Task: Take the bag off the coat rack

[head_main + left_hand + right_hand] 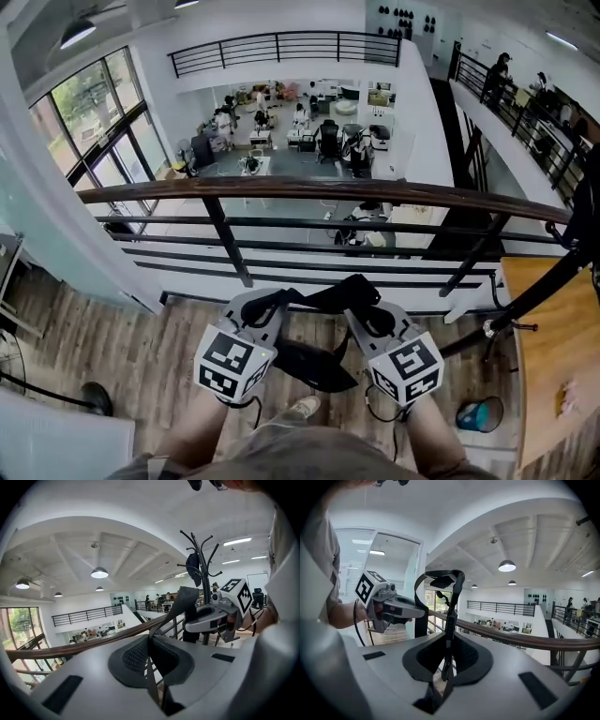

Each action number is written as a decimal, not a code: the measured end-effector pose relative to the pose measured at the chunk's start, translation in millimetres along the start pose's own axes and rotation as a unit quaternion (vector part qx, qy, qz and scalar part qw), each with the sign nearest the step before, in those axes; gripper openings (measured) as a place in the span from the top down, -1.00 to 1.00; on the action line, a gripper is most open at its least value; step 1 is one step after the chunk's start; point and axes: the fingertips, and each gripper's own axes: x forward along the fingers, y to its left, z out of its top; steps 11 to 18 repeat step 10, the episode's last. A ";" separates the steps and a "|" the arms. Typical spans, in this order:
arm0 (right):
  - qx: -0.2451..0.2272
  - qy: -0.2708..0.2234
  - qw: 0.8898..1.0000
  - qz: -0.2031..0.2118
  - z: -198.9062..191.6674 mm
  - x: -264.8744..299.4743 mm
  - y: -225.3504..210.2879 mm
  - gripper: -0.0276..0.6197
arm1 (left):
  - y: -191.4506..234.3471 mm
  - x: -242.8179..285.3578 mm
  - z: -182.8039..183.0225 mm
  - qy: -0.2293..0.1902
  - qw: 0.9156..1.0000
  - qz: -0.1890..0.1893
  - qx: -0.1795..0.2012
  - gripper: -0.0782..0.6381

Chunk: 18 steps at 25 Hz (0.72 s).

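Hangs clear of the coat rack (202, 573): black bag (314, 367), slung by its strap (323, 295) between both tools, above the wood floor (112, 337), just short of the railing (309, 190). Rack off to the right, well apart from the bag. Left hand-held gripper (149, 654) pinched tight on the strap. Right hand-held gripper (447, 654) clamped on the same strap further along. Looks light and floppy, with thin webbing, a soft sagging body, and probably prone to swinging. Best taken by the strap, flat across the pads. Some risk of slipping on slick webbing. Needs a firm pinch close to the body for less sway.
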 end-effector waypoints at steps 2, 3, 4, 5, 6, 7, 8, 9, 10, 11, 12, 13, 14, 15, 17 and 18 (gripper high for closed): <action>0.001 0.003 1.000 0.006 -3.6 2.3 7.2 0.75 | 2.2 -5.7 -5.2 0.003 1.000 0.004 -0.002 0.73; 0.001 0.004 1.000 0.007 -6.3 2.6 10.1 0.75 | 2.8 -8.1 -8.8 0.004 1.000 0.005 -0.003 0.73; 0.000 0.006 1.000 0.008 -10.3 2.8 12.8 0.75 | 2.8 -9.8 -13.9 0.005 1.000 0.006 -0.004 0.73; -0.003 0.007 1.000 0.009 -15.9 3.0 15.1 0.75 | 2.1 -10.5 -20.0 0.005 1.000 0.007 -0.005 0.73; -0.006 0.009 1.000 0.010 -22.3 3.0 16.6 0.75 | 0.6 -9.8 -26.6 0.005 1.000 0.008 -0.007 0.73; -0.007 0.010 1.000 0.011 -28.9 2.9 17.1 0.75 | -1.5 -7.9 -33.0 0.004 1.000 0.009 -0.010 0.73; -0.008 0.011 1.000 0.012 -35.3 2.7 16.6 0.75 | -3.8 -5.1 -38.9 0.003 1.000 0.010 -0.014 0.73; -0.009 0.011 1.000 0.013 -41.4 2.7 15.6 0.75 | -6.1 -1.8 -44.3 0.001 1.000 0.012 -0.018 0.73; -0.009 0.012 1.000 0.014 -47.5 2.6 14.4 0.75 | -8.4 1.8 -49.6 0.000 1.000 0.013 -0.023 0.73; -0.009 0.012 1.000 0.014 -47.5 2.6 14.4 0.75 | -8.4 1.8 -49.6 0.000 1.000 0.013 -0.023 0.73; -0.009 0.012 1.000 0.014 -47.5 2.6 14.4 0.75 | -8.4 1.8 -49.6 0.000 1.000 0.013 -0.023 0.73; -0.009 0.012 1.000 0.014 -47.5 2.6 14.4 0.75 | -8.4 1.8 -49.6 0.000 1.000 0.013 -0.023 0.73; -0.009 0.012 1.000 0.014 -47.5 2.6 14.4 0.75 | -8.4 1.8 -49.6 0.000 1.000 0.013 -0.023 0.73; -0.009 0.012 1.000 0.014 -47.5 2.6 14.4 0.75 | -8.4 1.8 -49.6 0.000 1.000 0.013 -0.023 0.73; -0.009 0.012 1.000 0.014 -47.5 2.6 14.4 0.75 | -8.4 1.8 -49.6 0.000 1.000 0.013 -0.023 0.73; -0.009 0.012 1.000 0.014 -47.5 2.6 14.4 0.75 | -8.4 1.8 -49.6 0.000 1.000 0.013 -0.023 0.73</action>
